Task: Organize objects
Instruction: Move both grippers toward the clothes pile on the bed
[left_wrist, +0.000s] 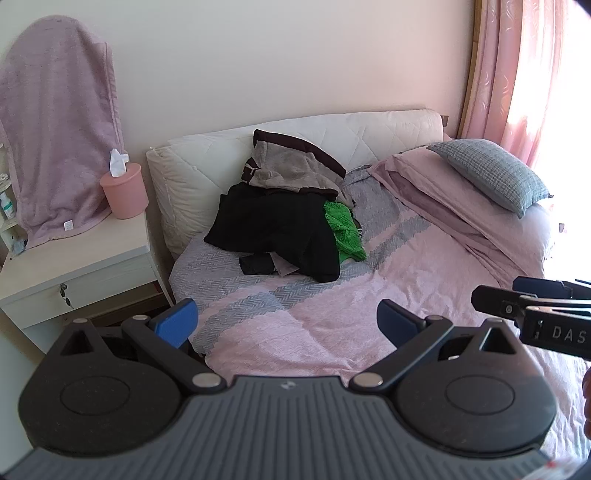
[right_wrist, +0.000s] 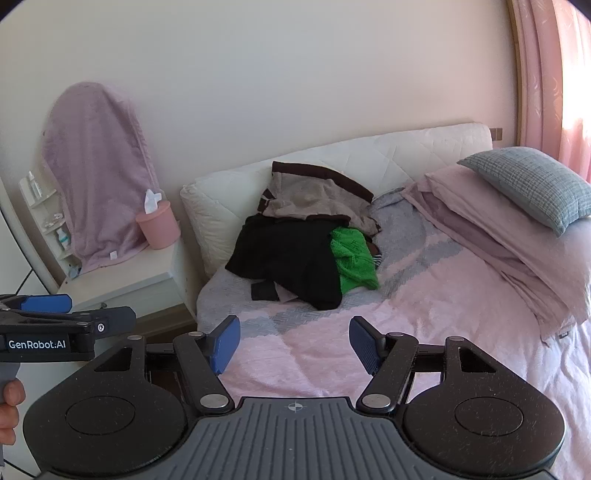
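Note:
A pile of clothes lies at the head of the bed: a black garment (left_wrist: 280, 229) (right_wrist: 291, 258), a grey-brown garment with dark trim (left_wrist: 291, 166) (right_wrist: 314, 195) on top, and a green knit piece (left_wrist: 345, 230) (right_wrist: 352, 256) at its right. My left gripper (left_wrist: 286, 323) is open and empty, above the pink-and-grey bedspread (left_wrist: 332, 317), well short of the pile. My right gripper (right_wrist: 295, 345) is open and empty, also short of the pile. Each gripper shows from the side at the edge of the other's view.
A white nightstand (left_wrist: 74, 266) (right_wrist: 147, 273) stands left of the bed with a pink tissue holder (left_wrist: 123, 190) (right_wrist: 159, 225) and a purple towel (left_wrist: 55, 129) behind. Folded pink bedding (left_wrist: 443, 195) and a grey checked pillow (left_wrist: 491, 173) (right_wrist: 528, 181) lie at right. Pink curtains (left_wrist: 517, 66) hang beyond.

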